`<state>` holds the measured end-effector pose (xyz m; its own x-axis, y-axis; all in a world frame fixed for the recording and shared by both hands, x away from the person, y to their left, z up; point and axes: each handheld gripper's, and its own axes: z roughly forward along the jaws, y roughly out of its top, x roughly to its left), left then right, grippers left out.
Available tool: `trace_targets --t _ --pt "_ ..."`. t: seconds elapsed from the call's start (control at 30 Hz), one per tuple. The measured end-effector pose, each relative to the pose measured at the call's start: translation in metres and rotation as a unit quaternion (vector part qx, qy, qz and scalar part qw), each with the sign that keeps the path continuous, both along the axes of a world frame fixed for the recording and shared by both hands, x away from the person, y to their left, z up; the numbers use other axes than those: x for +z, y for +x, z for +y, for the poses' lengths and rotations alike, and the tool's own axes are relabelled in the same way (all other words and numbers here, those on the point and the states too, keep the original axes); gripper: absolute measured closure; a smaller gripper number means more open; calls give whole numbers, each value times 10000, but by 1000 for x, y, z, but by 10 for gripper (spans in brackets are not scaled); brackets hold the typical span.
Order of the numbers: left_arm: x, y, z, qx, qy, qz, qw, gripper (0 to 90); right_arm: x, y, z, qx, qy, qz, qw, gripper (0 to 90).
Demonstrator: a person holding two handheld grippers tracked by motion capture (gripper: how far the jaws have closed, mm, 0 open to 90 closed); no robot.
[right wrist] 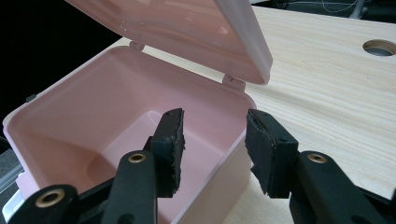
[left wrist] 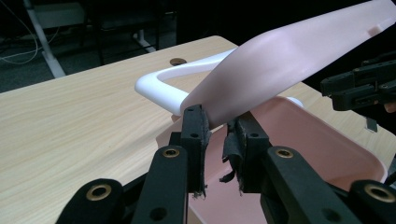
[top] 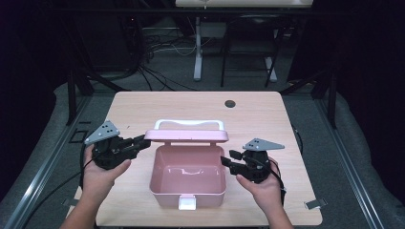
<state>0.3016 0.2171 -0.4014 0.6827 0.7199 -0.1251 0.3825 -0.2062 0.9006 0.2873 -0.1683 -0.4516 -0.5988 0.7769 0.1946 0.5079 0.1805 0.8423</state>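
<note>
Two hand-held grippers flank the pink box [top: 187,176] at centre frame on the surface [top: 143,107]. Left hand-held gripper [left wrist: 218,126] pinches the lid [left wrist: 289,60] corner to hold it open. Right hand-held gripper [right wrist: 213,133] straddles the box wall with jaws apart, probably steadying it.

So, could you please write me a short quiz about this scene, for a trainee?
1. True or false: something lies inside the box.
2. Which part does the left tool grip? A) handle B) lid C) latch
3. Fill in: the right tool is ___, with the box's wall between its jaws.
Key: 1 false; 2 B; 3 open.
</note>
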Motion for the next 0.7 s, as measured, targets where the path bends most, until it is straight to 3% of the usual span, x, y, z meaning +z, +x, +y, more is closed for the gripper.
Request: trace_targets --t 0.7 --pt "-12 17 -1 101 -65 107 9999 776 -3 0 2 32 -16 67 10000 562"
